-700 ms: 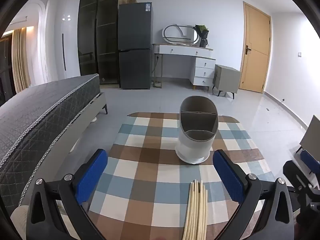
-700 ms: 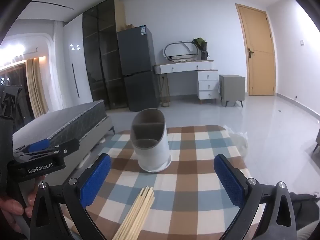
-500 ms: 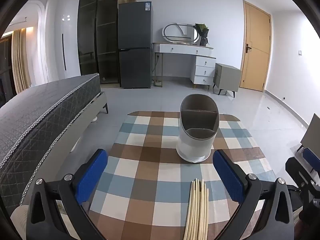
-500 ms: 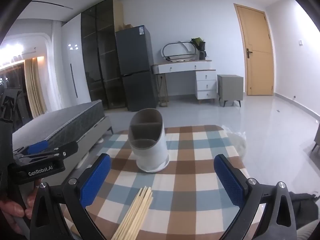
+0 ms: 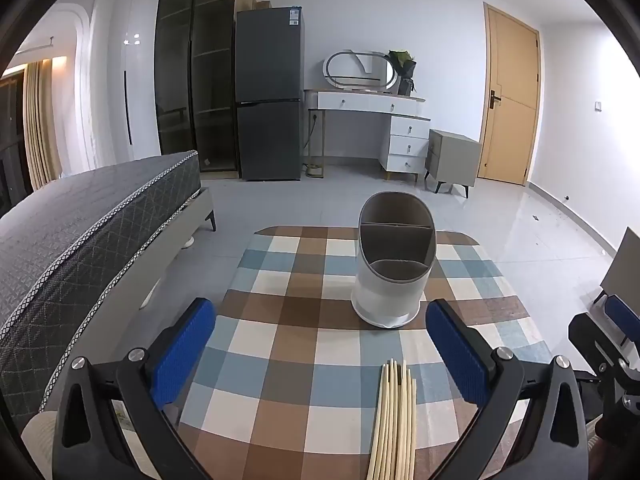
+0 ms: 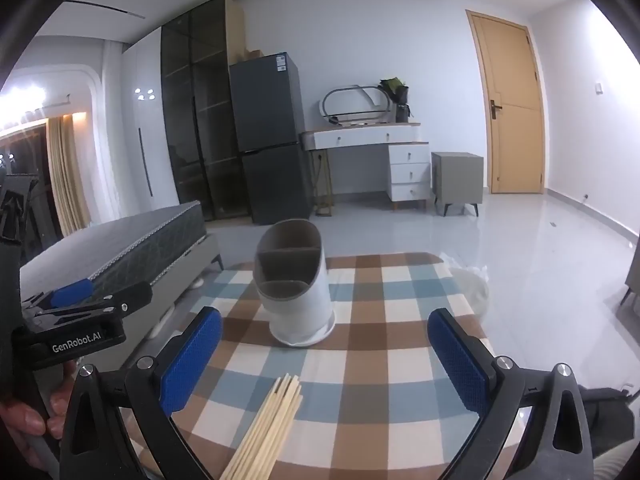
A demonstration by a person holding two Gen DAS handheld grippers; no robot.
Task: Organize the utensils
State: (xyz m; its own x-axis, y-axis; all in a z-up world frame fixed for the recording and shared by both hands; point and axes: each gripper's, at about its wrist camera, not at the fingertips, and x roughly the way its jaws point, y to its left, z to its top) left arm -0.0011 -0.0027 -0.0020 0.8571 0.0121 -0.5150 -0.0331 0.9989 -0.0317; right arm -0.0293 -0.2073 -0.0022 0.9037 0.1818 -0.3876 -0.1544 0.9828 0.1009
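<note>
Both grippers wide open, nothing between the pads: left gripper [image 5: 320, 350] and right gripper [image 6: 324, 354] hover above the near edge of the checked tablecloth [image 5: 280, 320].

Barely any change over the last fraction of a second: utensil holder [image 5: 394, 260] sits a touch lower in the left view and drifts slightly left in the right view, so only small camera drift, no approach yet. Chopstick bundle [image 5: 394, 416] unmoved, untouched, flat on the cloth near the near edge, tips toward the holder. Holder upright, toward the far edge, well apart from the bundle, compartments look empty.

Meaning for task: nothing organized yet; still at the pre-grasp stage. Probable next step: drop one gripper onto the chopsticks, close, carry to a holder compartment. Bundle is loose, thin sticks, likely to fan out or slip under a pinch.

Readable text: "GenRobot.AI" in white on the left gripper body [image 6: 76, 346], seen from the right wrist view beside a hand [image 6: 24, 428]. Label on the fridge [image 5: 294, 16] door top, too small to read.
</note>
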